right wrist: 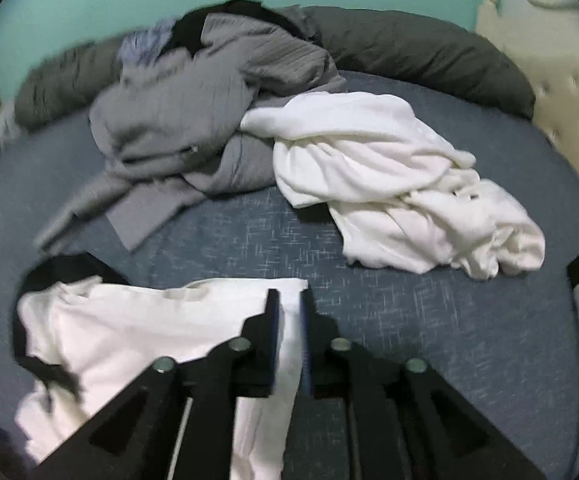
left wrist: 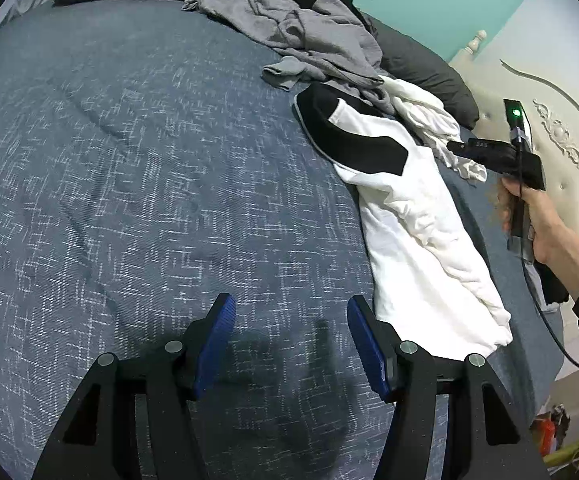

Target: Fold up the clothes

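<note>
Right wrist view is motion-blurred, worst toward the left edge. Right claw (right wrist: 289,300) fingers sit nearly closed around the edge of the white-and-black shirt (right wrist: 129,320); pad contact is hidden by the cloth fold. Shirt's lower part is cut off behind the claw frame. Beyond the claw, a black garment (right wrist: 225,10) is mostly buried under the grey clothes pile (right wrist: 193,100). In the left wrist view, the right claw's tips are hidden; only its body (left wrist: 501,158) shows.

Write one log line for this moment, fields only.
left gripper: open, above blue bedspread | right gripper: nearly shut at white-and-black shirt edge | grey and white clothes unfolded
</note>
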A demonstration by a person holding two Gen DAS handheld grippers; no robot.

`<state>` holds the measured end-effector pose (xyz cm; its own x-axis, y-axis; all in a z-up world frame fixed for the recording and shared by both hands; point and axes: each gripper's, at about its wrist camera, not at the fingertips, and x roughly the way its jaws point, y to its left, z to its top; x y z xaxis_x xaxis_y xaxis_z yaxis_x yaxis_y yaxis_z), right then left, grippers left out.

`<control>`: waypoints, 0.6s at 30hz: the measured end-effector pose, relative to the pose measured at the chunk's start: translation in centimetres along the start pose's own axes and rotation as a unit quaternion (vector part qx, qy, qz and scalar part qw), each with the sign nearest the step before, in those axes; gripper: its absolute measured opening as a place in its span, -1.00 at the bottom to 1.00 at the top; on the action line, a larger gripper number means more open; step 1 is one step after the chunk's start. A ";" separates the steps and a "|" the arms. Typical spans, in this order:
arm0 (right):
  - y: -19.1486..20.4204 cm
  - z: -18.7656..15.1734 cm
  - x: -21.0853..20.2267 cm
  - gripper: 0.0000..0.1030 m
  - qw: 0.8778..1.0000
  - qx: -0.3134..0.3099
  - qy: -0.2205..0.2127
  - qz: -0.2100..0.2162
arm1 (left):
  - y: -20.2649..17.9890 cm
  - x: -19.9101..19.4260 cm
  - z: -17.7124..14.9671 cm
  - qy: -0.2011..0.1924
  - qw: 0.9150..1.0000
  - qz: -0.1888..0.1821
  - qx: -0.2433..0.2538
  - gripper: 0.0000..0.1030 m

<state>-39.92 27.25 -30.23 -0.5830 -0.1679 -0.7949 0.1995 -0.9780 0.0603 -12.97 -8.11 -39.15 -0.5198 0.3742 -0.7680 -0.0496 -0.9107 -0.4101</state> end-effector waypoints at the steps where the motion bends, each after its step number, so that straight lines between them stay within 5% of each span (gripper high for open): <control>1: -0.5 -0.3 -0.3 -0.43 1.000 0.012 0.000 0.021 | -0.1 0.1 -0.1 0.001 1.000 0.000 0.001 0.21; 3: -0.9 -0.7 -0.4 -0.16 0.998 0.027 0.009 0.053 | -0.4 0.2 -0.2 0.003 1.000 -0.001 0.004 0.21; 14: -1.3 -2.0 1.7 -0.16 0.991 0.065 0.048 0.103 | -0.7 1.1 -0.3 0.014 1.000 0.002 0.007 0.21; 18: -0.8 -2.0 2.8 -0.63 0.992 0.052 0.061 0.097 | -0.7 1.5 -0.1 0.019 1.000 0.005 0.007 0.22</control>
<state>-40.11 27.83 -33.70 -0.4402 -0.3448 -0.8290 0.2135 -0.9370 0.2763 -13.59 -6.90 -40.08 -0.4876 0.3720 -0.7899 -0.0575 -0.9164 -0.3961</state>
